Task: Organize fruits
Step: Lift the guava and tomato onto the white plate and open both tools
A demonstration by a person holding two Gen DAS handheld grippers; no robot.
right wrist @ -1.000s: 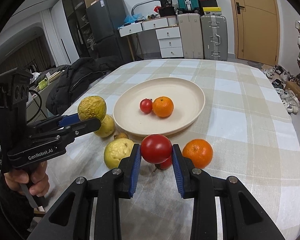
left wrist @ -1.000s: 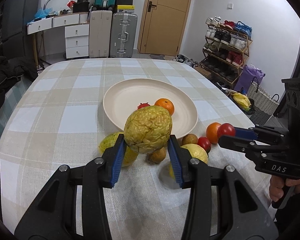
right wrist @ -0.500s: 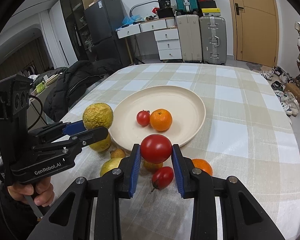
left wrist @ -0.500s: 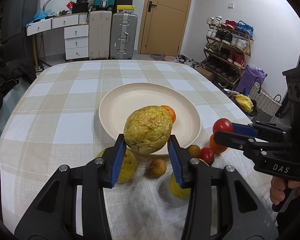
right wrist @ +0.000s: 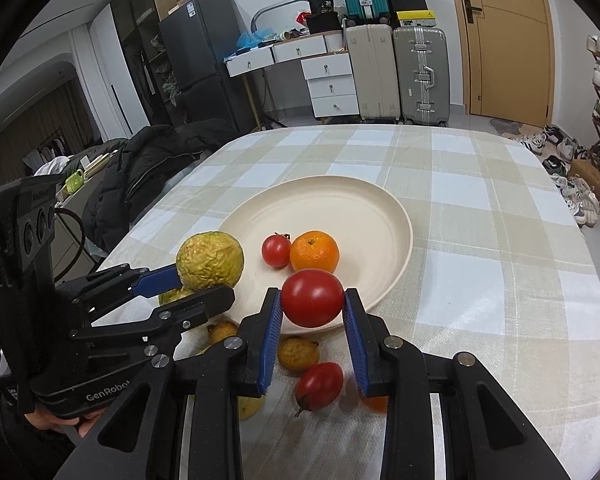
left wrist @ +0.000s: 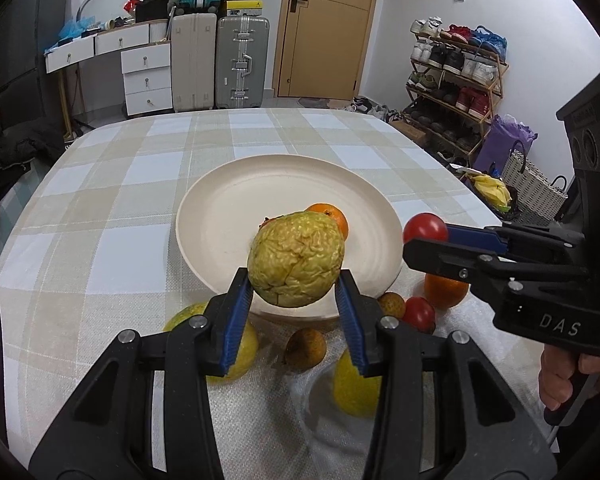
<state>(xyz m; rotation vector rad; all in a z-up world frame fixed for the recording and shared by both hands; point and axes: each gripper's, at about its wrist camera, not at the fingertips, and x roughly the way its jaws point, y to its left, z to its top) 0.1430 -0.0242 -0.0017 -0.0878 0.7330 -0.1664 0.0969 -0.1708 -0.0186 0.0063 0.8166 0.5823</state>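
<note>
My left gripper (left wrist: 296, 294) is shut on a wrinkled yellow-green fruit (left wrist: 296, 258) and holds it over the near rim of the cream plate (left wrist: 228, 216). My right gripper (right wrist: 312, 308) is shut on a red tomato (right wrist: 312, 298), held above the plate's near edge (right wrist: 388, 280). On the plate lie an orange (right wrist: 315, 251) and a small tomato (right wrist: 276, 251). The held yellow fruit also shows in the right wrist view (right wrist: 210, 260), and the held tomato shows in the left wrist view (left wrist: 425, 227).
On the checked tablecloth (left wrist: 100, 208) near the plate lie two yellow-green fruits (left wrist: 240, 352), two small brown fruits (left wrist: 305, 348), a small tomato (left wrist: 419, 312) and an orange (left wrist: 446, 290). A black coat (right wrist: 148, 160) lies by the table's left side. A shoe rack (left wrist: 456, 80) stands right.
Both grippers have lifted and moved forward with their fruit, from above the loose fruits to over the plate's near rim. The grips have not changed.
</note>
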